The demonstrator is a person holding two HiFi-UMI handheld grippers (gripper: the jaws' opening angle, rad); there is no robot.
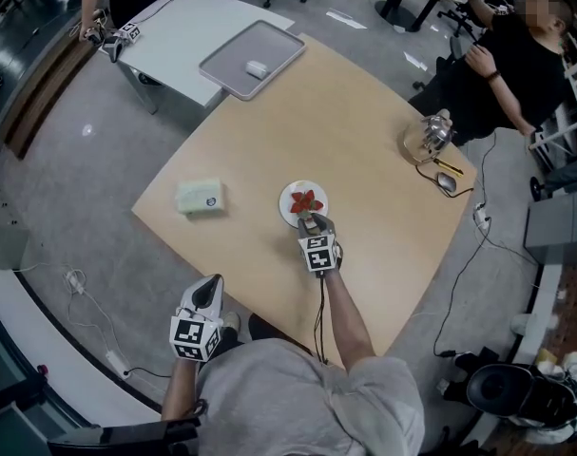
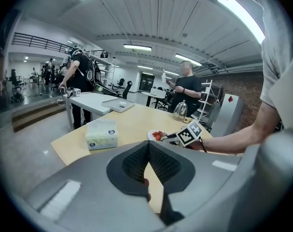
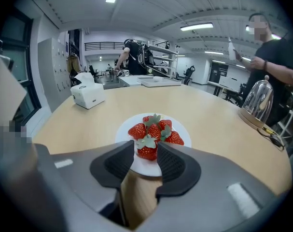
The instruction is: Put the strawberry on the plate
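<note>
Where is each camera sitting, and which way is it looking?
Head view: on the person's head, looking steeply down at the table; shows arms, left gripper, right gripper.
Left gripper view: on the left gripper, looking across the table at the tissue box; shows its own fingers and the person's right arm.
Right gripper view: on the right gripper, looking at the plate of strawberries; shows its own fingers.
Shared: all three show the plate of strawberries.

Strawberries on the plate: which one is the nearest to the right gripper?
The front strawberry, at the plate's near edge: it alone sits between the right gripper's jaws. The other strawberries lie piled behind it, farther from the jaws.
</note>
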